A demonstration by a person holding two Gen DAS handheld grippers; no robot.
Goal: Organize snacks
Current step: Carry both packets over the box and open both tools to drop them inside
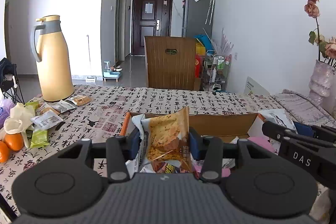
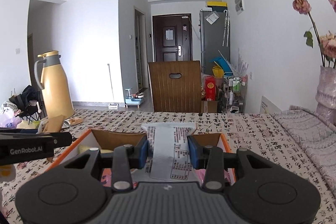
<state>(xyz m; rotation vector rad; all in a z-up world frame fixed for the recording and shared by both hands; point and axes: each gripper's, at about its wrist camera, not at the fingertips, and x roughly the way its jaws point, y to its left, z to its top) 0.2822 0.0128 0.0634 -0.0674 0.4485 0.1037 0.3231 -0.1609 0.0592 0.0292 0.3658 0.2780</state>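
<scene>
Left hand-held gripper (image 1: 164, 143), lower centre of the left wrist view: clenched on an orange snack packet (image 1: 168, 135), held upright just above the near edge of the orange-rimmed cardboard box (image 1: 222, 123). Right hand-held gripper (image 2: 168, 152), lower centre of the right wrist view: clenched on a white snack packet (image 2: 170, 152), printed back facing the camera, poised over the same box.

Judged step: carrying both packets to the box and dropping them in. To do it well:
- Keep both packets inside the box walls before letting go; release 1 at a time to avoid the 2 tools knocking, since each shows at the edge of the other's view.
- Lower toward the packets already lying in the box, so that nothing bounces over the rim.
- Watch crinkly film: may cling to a blue pad (image 1: 134, 143) on release.

Far left of the left wrist view: loose snack packets (image 1: 45, 120) and 2 oranges (image 1: 12, 142) on the worktop (image 1: 147, 102), near a tall yellow thermos jug (image 1: 53, 60); apparently more sorting left. Worktop covered in a calligraphy-print cloth. Centre background: a wooden chair (image 1: 171, 62), a dark door (image 1: 152, 20). Right: a grey fridge (image 1: 197, 12), then a vase of dried roses (image 1: 320, 81) at the right edge.
</scene>
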